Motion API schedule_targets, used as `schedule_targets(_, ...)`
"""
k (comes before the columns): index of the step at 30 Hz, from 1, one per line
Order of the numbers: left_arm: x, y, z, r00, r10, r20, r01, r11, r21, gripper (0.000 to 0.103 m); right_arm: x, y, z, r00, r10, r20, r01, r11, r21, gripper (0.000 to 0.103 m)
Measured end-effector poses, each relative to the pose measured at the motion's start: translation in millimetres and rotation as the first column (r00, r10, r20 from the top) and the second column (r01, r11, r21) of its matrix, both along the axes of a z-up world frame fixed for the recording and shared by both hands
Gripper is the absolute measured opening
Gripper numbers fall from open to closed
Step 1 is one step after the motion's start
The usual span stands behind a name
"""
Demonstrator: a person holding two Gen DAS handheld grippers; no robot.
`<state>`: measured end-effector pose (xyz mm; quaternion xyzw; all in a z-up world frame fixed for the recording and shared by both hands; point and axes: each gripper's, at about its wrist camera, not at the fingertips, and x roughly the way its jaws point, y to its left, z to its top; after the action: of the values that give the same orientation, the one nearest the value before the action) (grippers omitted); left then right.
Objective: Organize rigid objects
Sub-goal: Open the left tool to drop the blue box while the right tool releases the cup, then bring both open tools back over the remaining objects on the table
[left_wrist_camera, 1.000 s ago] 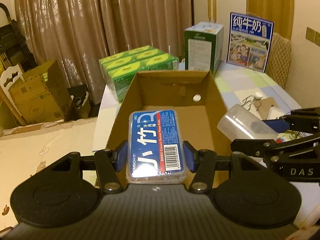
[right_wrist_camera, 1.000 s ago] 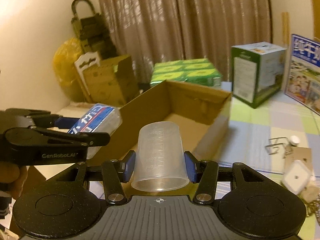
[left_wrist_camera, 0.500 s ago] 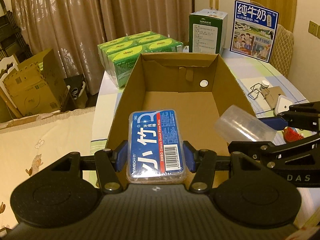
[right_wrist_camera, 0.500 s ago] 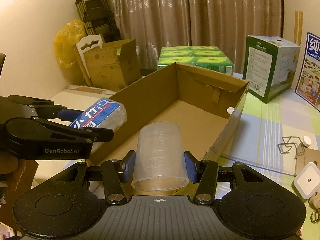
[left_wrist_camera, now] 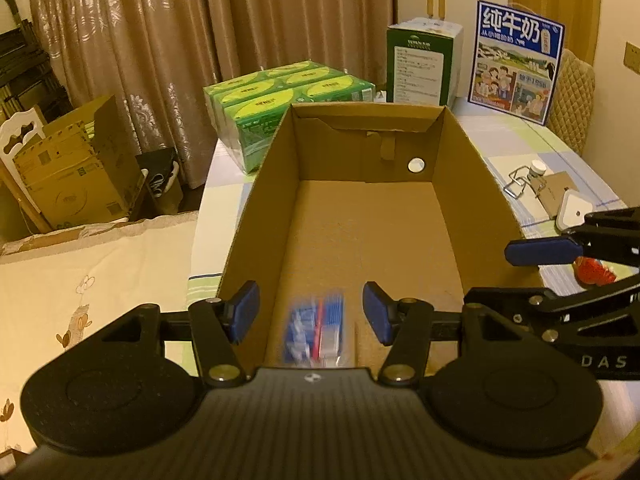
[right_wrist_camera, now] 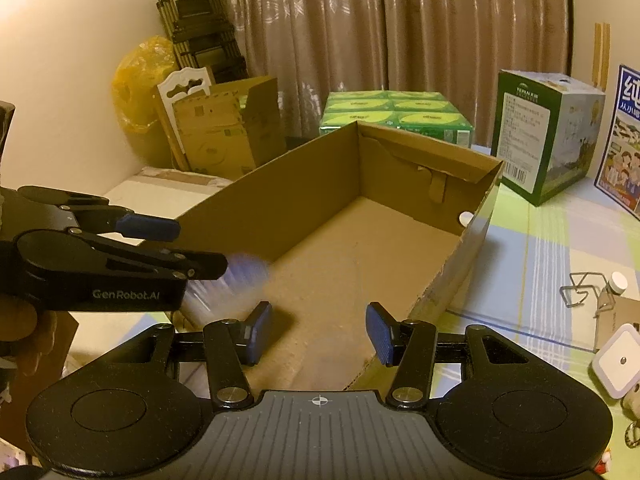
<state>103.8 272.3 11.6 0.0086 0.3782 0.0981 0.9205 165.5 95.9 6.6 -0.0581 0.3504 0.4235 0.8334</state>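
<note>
Both the left gripper [left_wrist_camera: 311, 312] and the right gripper [right_wrist_camera: 318, 332] hung wide and empty over the cardboard box [left_wrist_camera: 460, 184] on the counter [right_wrist_camera: 540, 240], while the blurred blue dental floss pick pack [left_wrist_camera: 318, 330] sat inside the box's near end.

Counting now: one open brown cardboard box [left_wrist_camera: 460, 152], and one blurred blue-and-red plastic pack [left_wrist_camera: 316, 328] inside it. Behind the box, one green wrapped bundle [left_wrist_camera: 272, 104] with six yellow ovals on top, one green-and-white carton [left_wrist_camera: 420, 68] and one blue-and-white printed carton [left_wrist_camera: 516, 60]. Right of the box: one bent wire clip [left_wrist_camera: 516, 184], one white-capped small bottle [left_wrist_camera: 536, 168], one white square block [left_wrist_camera: 574, 210]. Left of the box, one brown floor carton [left_wrist_camera: 68, 176]. Two grippers: left gripper [left_wrist_camera: 311, 316], right gripper [right_wrist_camera: 318, 332].
</note>
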Motion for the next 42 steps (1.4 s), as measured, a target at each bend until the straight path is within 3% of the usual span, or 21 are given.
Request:
schedule_targets(9,-22,-7,20,0.998,0.032,0.048,-0.031,0.999,-0.005,0.052,-20,-31,19,0.999,-0.033,0.035,0.030,0.998,0.058,0.054)
schedule_targets(16,-49,-32,47,0.994,0.046,0.103,-0.044,0.999,-0.027,0.052,-48,-99,31,0.989,-0.139,0.039,0.135,0.986,0.103,0.057)
schedule_targets(25,-74,-103,65,0.987,-0.025,0.161,0.032,0.999,-0.040,0.052,-77,-197,19,0.946,-0.322,-0.026,0.323,0.944,0.060,0.061)
schedule_targets(34,-76,-181,53,0.982,-0.106,0.157,0.125,0.985,-0.117,0.053,-92,-280,13,0.882,-0.470,-0.044,0.471,0.882,0.020,0.062)
schedule_targets(42,-72,-218,29,0.982,-0.150,0.117,0.165,0.976,-0.139,0.054,-96,-318,13,0.853,-0.520,-0.047,0.521,0.853,0.022,0.063)
